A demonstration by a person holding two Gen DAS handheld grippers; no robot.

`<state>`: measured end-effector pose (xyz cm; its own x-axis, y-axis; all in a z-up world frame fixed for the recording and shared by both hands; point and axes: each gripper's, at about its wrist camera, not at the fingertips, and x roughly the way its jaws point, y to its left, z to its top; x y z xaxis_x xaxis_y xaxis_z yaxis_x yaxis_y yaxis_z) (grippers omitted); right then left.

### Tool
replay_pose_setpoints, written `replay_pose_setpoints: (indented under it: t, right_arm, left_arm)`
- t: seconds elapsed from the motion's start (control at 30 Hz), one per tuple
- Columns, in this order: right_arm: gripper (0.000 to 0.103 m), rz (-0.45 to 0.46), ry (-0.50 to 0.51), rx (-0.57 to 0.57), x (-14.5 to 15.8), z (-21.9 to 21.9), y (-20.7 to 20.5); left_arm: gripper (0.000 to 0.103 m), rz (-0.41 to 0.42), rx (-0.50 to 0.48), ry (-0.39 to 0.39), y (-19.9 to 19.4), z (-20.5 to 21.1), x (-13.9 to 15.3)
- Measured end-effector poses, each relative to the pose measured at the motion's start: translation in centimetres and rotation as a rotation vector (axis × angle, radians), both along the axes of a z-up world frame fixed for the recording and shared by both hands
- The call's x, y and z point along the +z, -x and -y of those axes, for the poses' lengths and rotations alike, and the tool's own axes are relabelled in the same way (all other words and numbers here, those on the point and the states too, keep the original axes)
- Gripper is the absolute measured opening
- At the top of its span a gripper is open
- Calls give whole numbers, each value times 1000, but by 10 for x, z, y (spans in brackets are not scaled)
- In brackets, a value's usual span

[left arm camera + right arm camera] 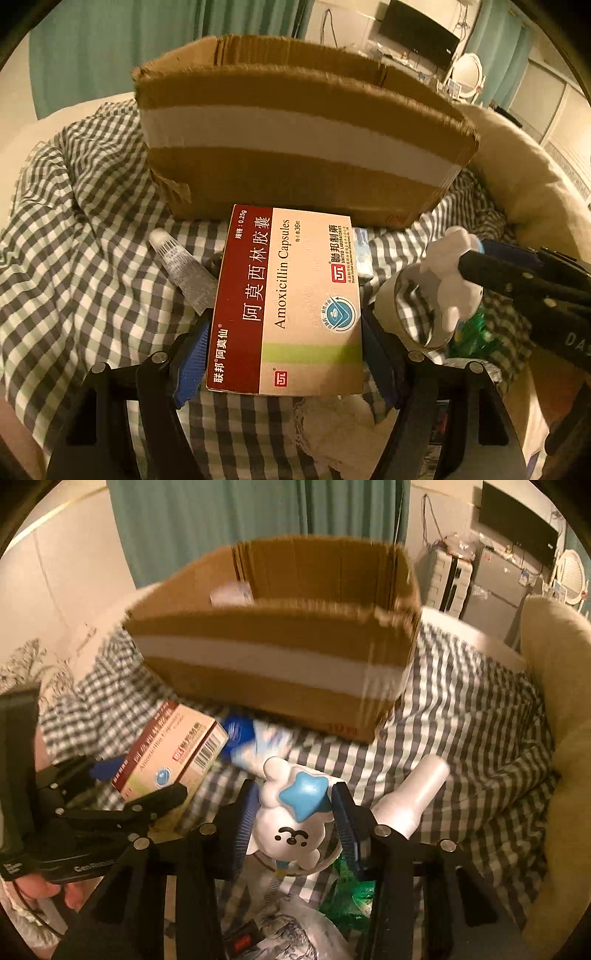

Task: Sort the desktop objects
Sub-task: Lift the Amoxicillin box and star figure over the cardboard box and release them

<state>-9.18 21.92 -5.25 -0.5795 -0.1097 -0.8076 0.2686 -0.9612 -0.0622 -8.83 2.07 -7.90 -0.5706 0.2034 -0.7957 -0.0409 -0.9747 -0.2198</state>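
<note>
Both tools held a thing each in front of the cardboard box (295, 147), over the checked cloth (85, 258).

The left tool (284, 332) gripped a medicine box (284, 302) by its long sides – red and cream, lettered "Amoxicillin Capsules" – with its far end close to the cardboard box's near wall. The right tool (295, 808) had a white toy figure (291, 827) with a blue star on its head between its blue pads, which lay against its sides; the view was blurred, so how firm the hold was could not be told. A small tube (184, 269) lay on the cloth just left of the medicine box. A white bottle (413, 794) lay near the toy's right – a green packet (347, 897) showed beneath the tool. The cardboard box stood open, something pale inside.
</note>
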Motion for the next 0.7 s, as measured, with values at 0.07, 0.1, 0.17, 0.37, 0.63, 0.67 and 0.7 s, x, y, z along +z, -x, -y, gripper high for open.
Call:
replay_pose_setpoints:
  t: [0.07,0.1,0.17,0.37,0.63,0.67,0.7]
  right_arm:
    - [41,-18,11,-5,11,2,-1]
    - [41,-29,24,-10,17,2,-2]
    - [41,-47,44,-12,28,6,-5]
    - [41,-125,82,12,68,23,-20]
    - [41,-218,120,22,124,32,-17]
    - [41,-228,124,16,130,31,-14]
    - [41,-235,127,13,137,32,-9]
  left_arm:
    - [76,-20,10,-5,-2,-2,8]
    - [76,-31,15,-6,-2,-5,12]
    - [76,-55,24,-11,-3,-5,23]
    - [76,-145,47,-1,-5,-2,64]
    - [76,-257,77,-10,16,19,131]
    - [76,-266,73,-5,21,19,138]
    - [76,-273,64,-3,25,19,144]
